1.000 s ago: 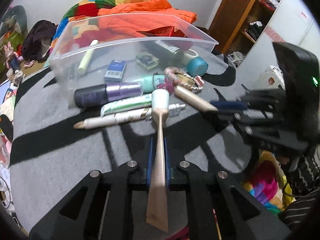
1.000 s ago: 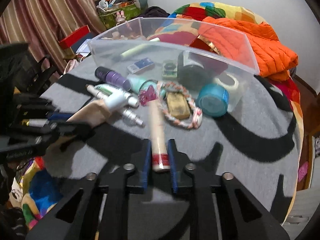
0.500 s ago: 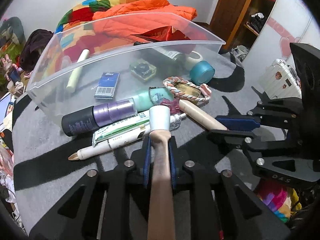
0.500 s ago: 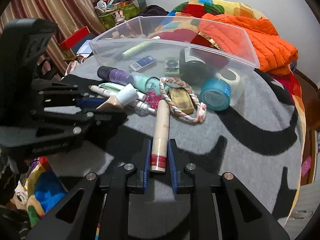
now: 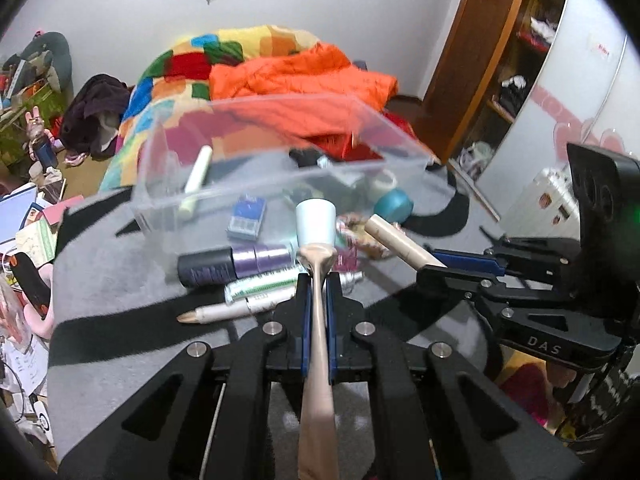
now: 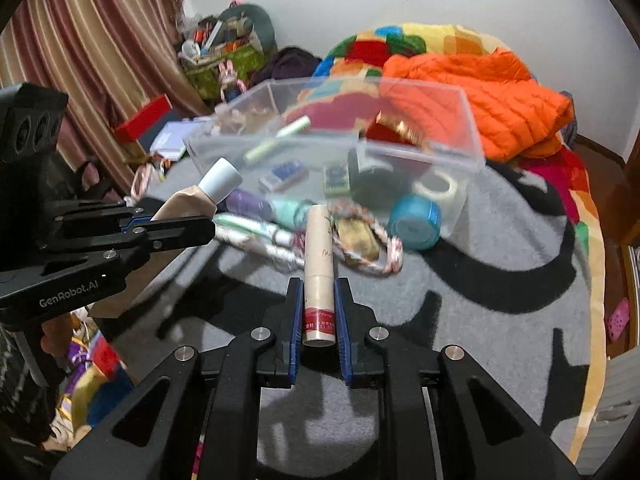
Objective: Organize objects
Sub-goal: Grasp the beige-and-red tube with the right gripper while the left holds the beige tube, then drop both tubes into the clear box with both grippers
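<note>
My left gripper is shut on a beige squeeze tube with a white cap, held above the grey blanket; it also shows in the right wrist view. My right gripper is shut on a beige cylinder tube with a red label, also seen in the left wrist view. A clear plastic bin stands behind, holding a blue card box, a pale stick and a dark bottle. A purple bottle and white pen tubes lie in front of it.
A teal tape roll, a braided rope ring and a white tape roll lie by the bin's right end. An orange jacket and colourful quilt lie behind. Clutter fills the floor at the left.
Both grippers have lifted their tubes up off the blanket and risen, so the bin and the pile look lower and farther away.
</note>
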Motion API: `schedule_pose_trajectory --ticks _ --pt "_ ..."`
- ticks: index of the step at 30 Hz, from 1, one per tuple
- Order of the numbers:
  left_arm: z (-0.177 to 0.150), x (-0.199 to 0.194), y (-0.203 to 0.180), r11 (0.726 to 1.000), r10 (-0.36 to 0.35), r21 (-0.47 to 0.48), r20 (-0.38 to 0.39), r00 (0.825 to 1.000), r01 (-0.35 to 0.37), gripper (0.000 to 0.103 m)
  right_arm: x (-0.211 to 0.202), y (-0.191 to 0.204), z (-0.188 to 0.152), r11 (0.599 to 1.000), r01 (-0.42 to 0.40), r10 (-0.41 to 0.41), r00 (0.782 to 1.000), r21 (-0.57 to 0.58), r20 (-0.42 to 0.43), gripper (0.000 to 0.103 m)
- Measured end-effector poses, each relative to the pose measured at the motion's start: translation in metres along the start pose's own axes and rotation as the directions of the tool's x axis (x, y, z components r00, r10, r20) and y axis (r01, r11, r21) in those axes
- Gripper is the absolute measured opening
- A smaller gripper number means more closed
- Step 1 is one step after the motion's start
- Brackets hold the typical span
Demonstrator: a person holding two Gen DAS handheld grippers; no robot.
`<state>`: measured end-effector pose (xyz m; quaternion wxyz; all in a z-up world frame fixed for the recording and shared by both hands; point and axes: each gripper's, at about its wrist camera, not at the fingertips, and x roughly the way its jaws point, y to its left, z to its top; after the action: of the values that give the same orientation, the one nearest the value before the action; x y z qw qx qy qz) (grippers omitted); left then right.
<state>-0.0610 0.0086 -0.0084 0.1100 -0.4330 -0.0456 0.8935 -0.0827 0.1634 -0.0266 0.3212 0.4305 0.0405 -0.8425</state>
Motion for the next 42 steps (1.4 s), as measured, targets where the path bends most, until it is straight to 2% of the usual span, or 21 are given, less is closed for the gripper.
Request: schedule_pose_trajectory --ticks 11,19,32,42 --pt "0.03 -0.024 0.017 0.999 0.003 -0.046 0.109 0.994 0.002 0.006 -0.026 0.009 0.037 1.0 0.022 -0.021 0.992 -0.002 0.125 0.014" --pt "0.064 -0.014 0.035 0.997 0.017 -0.075 0.119 0.993 -0.008 0.006 -0.015 0.008 0.072 0.999 0.042 -0.042 0.987 0.003 0.155 0.014" --pt "0.101 0.027 0.056 0.997 0.051 -0.068 0.078 0.996 -0.045 0.006 0.028 0.0 0.109 0.998 0.066 -0.066 0.992 0.005 0.11 0.014" --pt "0.109 0.073 0.062 0.997 0.075 -0.034 -0.023 0.997 -0.076 0.006 0.073 -0.001 0.119 0.995 0.09 -0.091 0.996 -0.043 -0.013 0.014"
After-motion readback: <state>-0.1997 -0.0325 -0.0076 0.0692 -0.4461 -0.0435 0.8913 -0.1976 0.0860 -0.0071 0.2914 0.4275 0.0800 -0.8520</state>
